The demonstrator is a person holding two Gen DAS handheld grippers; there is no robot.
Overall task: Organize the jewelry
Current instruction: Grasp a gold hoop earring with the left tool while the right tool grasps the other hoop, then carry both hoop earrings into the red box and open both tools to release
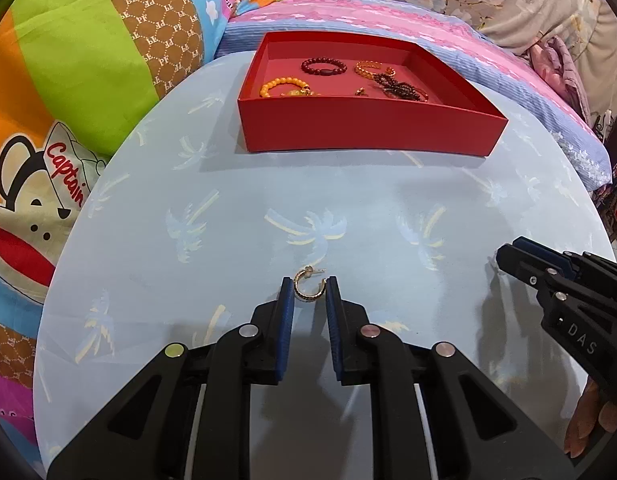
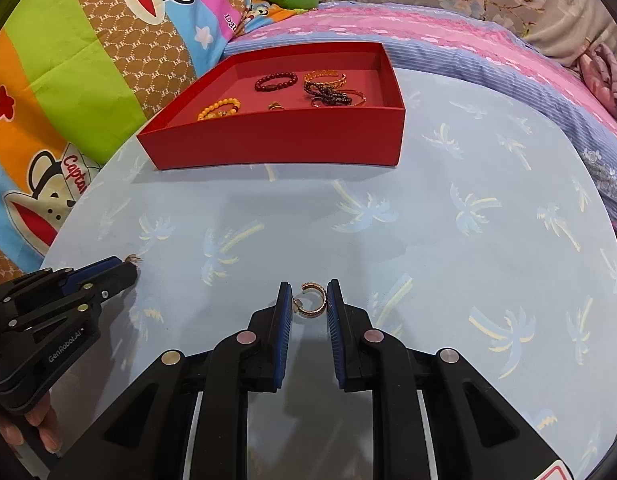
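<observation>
Both grippers down on the table, one gold hoop earring between each pair of fingers.

Left gripper (image 1: 308, 292) parted about a hoop's width around an earring (image 1: 307, 285) lying on the blue palm-print cloth (image 1: 228, 240); not clamped, grip unclear. Right gripper (image 2: 308, 298) parted likewise around the second earring (image 2: 312, 300), hoop close to both pads. Further back, red box (image 1: 368, 128) holding bead bracelets (image 1: 323, 66). Beyond, bright cartoon bedding (image 1: 68, 80).
</observation>
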